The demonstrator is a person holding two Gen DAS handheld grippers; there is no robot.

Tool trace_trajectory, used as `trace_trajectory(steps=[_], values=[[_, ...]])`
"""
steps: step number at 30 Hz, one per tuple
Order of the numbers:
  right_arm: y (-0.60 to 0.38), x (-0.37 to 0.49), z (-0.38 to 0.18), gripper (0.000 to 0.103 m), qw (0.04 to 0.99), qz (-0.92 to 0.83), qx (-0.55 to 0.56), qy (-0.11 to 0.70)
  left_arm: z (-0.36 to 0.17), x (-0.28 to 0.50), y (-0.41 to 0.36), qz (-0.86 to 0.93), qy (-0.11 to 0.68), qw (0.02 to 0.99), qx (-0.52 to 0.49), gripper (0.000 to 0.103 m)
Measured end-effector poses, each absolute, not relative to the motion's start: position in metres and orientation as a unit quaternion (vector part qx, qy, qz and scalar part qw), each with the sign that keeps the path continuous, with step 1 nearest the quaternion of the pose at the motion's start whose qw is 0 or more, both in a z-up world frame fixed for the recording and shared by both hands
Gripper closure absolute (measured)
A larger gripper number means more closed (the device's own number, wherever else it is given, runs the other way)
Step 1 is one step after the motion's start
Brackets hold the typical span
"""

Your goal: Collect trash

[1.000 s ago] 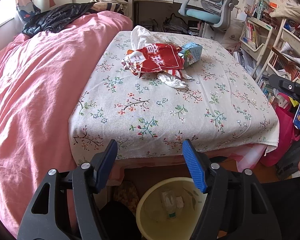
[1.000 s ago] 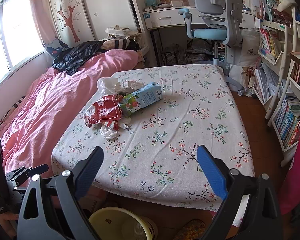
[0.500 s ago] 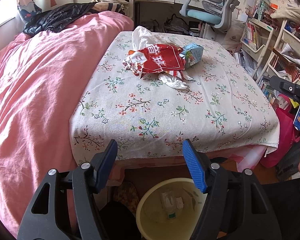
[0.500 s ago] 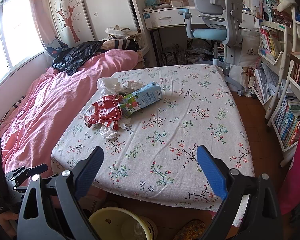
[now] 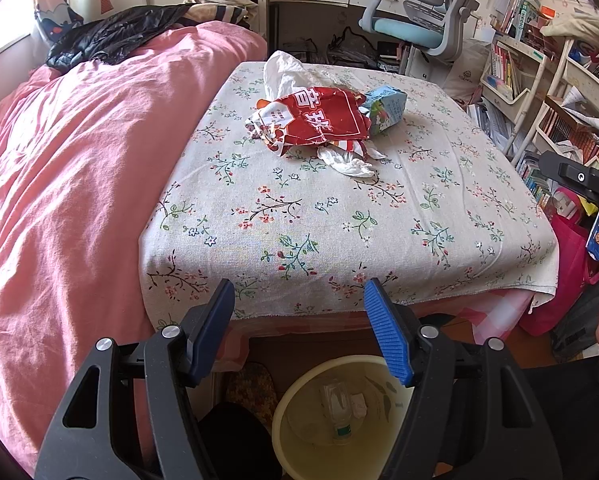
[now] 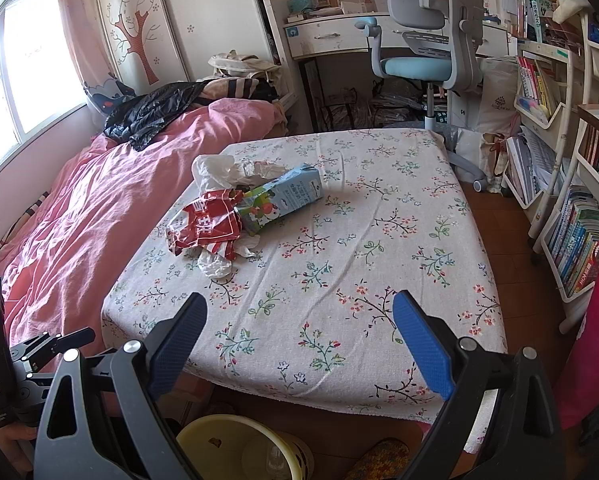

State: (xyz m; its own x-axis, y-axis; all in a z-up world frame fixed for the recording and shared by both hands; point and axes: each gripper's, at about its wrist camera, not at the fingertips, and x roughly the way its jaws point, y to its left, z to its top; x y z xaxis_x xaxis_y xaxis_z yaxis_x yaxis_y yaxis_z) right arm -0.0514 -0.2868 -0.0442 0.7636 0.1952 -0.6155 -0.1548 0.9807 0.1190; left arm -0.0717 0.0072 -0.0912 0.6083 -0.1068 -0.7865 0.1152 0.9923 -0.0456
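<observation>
Evidently both grippers, the left gripper (image 5: pixel 299 320) and right gripper (image 6: pixel 299 344), stood wide apart, empty; the red wrapper (image 5: pixel 319 120) lay mid-cloth beside the carton (image 5: pixel 385 108); it looked light, crinkly, best pinched at an edge.

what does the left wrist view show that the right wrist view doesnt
Only the left wrist view looks into the bin: a clear bottle lies inside. It also shows the open left gripper.

Only the right wrist view shows the window, the carton's long side and the open right gripper.

Both show the red wrapper, white tissue and floral cloth.
</observation>
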Motion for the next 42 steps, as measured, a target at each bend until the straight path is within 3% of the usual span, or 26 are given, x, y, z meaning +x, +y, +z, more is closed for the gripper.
trace_trajectory(steps=[42], values=[[-0.2873, -0.0529, -0.0438, 0.013, 0.939, 0.091, 0.030, 0.331, -0.0926, -0.0712, 0.0094, -0.056, 0.438, 0.897, 0.002, 0.038]])
